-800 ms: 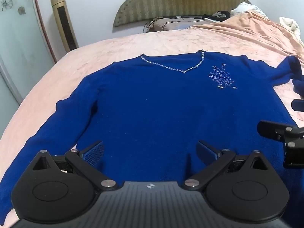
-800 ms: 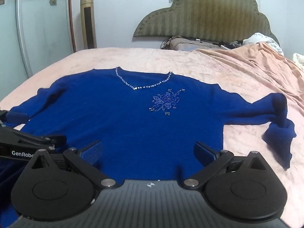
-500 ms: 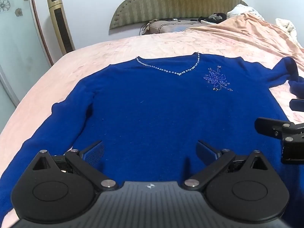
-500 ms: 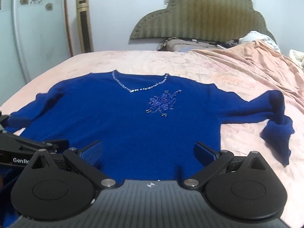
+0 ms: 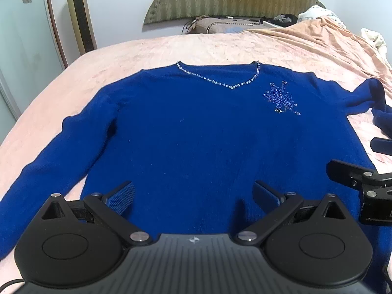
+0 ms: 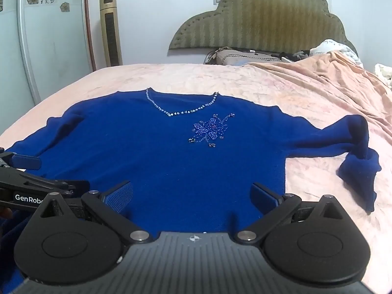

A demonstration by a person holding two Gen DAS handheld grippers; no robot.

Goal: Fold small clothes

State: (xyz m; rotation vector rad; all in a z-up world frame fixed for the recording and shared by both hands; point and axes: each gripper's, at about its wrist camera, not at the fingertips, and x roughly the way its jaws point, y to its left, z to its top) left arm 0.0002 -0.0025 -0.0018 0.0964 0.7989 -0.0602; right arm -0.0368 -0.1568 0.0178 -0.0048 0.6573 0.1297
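A royal-blue V-neck sweater (image 5: 196, 127) with a beaded neckline and a beaded flower lies flat, front up, on the pink bed; it also shows in the right wrist view (image 6: 156, 152). Its left sleeve (image 5: 49, 161) stretches out to the near left. Its right sleeve (image 6: 352, 147) is bent back on itself. My left gripper (image 5: 193, 196) is open and empty above the sweater's lower hem. My right gripper (image 6: 192, 194) is open and empty above the hem, further right. Each gripper shows at the edge of the other's view.
The pink bedspread (image 5: 220, 46) covers the bed. A padded headboard (image 6: 259, 17), a pillow (image 6: 235, 57) and rumpled bedding (image 6: 330, 49) lie at the far end. A tall gold tower fan (image 6: 110, 29) and a glass wardrobe door (image 5: 22, 36) stand at the left.
Both cameras have pulled back and tilted up a little, so the sweater sits lower and smaller in the views. The sweater has not moved. Both grippers stay open.
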